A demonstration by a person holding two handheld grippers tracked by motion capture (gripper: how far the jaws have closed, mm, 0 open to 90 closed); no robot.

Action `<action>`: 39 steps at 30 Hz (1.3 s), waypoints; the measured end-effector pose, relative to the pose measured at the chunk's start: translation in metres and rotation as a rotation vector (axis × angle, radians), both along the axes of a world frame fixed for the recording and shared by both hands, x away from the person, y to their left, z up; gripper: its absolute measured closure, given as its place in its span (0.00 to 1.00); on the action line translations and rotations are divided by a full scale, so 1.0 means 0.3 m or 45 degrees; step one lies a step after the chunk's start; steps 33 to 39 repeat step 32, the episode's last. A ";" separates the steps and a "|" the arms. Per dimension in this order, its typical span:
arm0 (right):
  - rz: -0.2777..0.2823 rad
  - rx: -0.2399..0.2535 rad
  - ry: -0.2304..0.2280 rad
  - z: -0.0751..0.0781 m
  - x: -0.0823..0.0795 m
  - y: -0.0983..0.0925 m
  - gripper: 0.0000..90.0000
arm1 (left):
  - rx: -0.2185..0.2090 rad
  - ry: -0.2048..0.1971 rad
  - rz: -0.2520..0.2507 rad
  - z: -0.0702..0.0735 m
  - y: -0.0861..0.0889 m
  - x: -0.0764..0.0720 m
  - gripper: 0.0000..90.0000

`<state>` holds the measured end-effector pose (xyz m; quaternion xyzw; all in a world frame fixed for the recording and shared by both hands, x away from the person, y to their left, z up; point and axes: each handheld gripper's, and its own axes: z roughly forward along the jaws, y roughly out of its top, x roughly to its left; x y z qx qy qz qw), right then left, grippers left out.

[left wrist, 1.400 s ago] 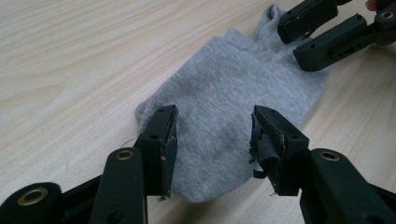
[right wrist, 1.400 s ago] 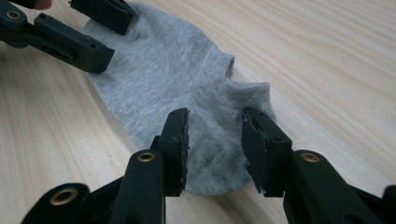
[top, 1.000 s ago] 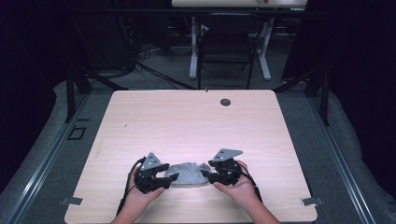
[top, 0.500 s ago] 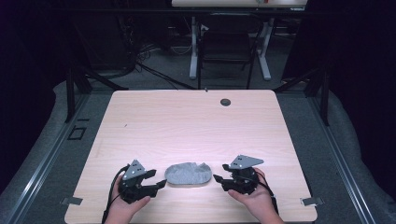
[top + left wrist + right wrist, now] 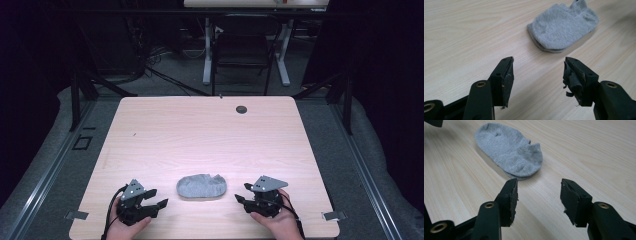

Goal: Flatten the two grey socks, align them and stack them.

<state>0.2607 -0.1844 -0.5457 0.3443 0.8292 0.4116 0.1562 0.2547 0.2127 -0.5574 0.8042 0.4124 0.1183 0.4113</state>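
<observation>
One grey sock (image 5: 202, 186) lies folded flat on the pale wooden worktop (image 5: 200, 135), near its front edge, midway between the two tongs and touching neither. From the edge under it, a second layer of fabric shows in both gripper views. There are two tongs, one in each hand. The left tongs (image 5: 156, 204) rest low over the worktop, pointing toward the sock, jaws wide with nothing between them. The right tongs (image 5: 242, 196) mirror them from the other side, also wide and empty; their jaws have just eased in slightly. A small dark round spot (image 5: 241, 109) sits near the far edge.
</observation>
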 end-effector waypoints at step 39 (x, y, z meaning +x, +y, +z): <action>-0.086 0.040 0.076 -0.088 0.060 -0.017 0.53 | 0.040 -0.001 0.008 -0.051 -0.013 0.047 0.46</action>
